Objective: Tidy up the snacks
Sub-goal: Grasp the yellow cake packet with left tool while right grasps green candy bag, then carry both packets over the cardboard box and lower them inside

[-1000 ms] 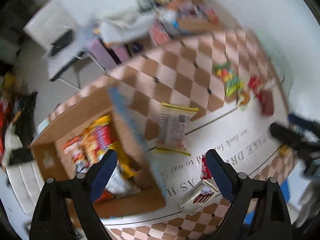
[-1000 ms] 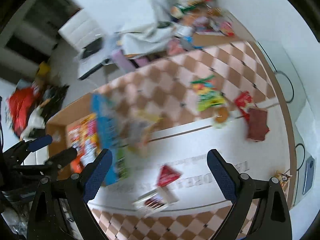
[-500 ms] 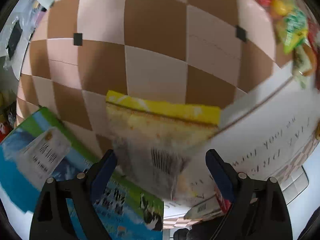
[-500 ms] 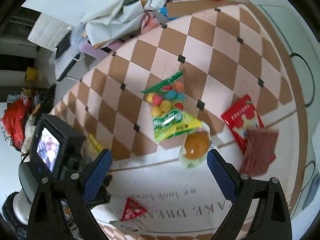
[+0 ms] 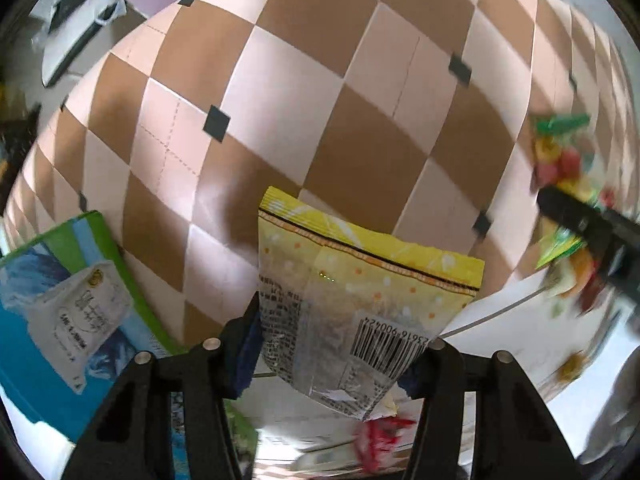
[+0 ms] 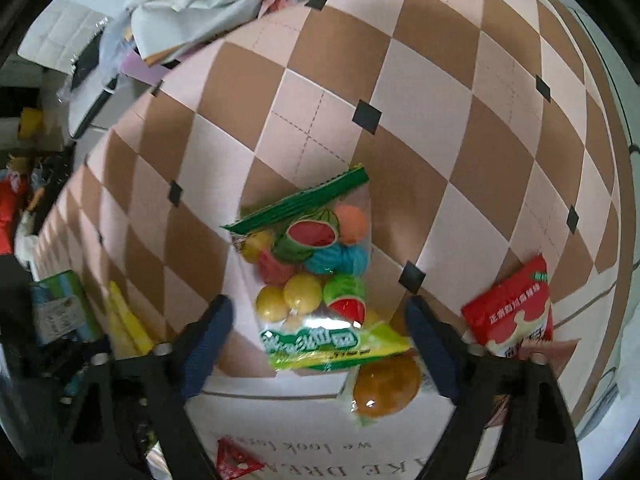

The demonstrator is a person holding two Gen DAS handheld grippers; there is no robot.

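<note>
A yellow snack packet [image 5: 352,292] with a barcode lies on the checkered tablecloth [image 5: 320,100], between the pads of my left gripper [image 5: 332,344]. The jaws stand close on both of its sides, open. My right gripper [image 6: 320,324] is open and straddles a clear bag of fruit-shaped candies [image 6: 312,264] with a green header. A round orange sweet in clear wrap [image 6: 384,384] lies just below that bag. A red packet [image 6: 512,312] lies to the right of it. The candy bag also shows in the left wrist view [image 5: 560,160].
The blue and green flap of the cardboard box [image 5: 60,312] is at the lower left in the left wrist view. A small red triangular packet [image 6: 236,460] lies on the white lettered cloth [image 6: 304,432]. Clutter and a white cloth [image 6: 180,8] lie beyond the table's far edge.
Both grippers dropped from high above the table to close over it. The left came down around the yellow packet and narrowed. The right came down over the candy bag.
</note>
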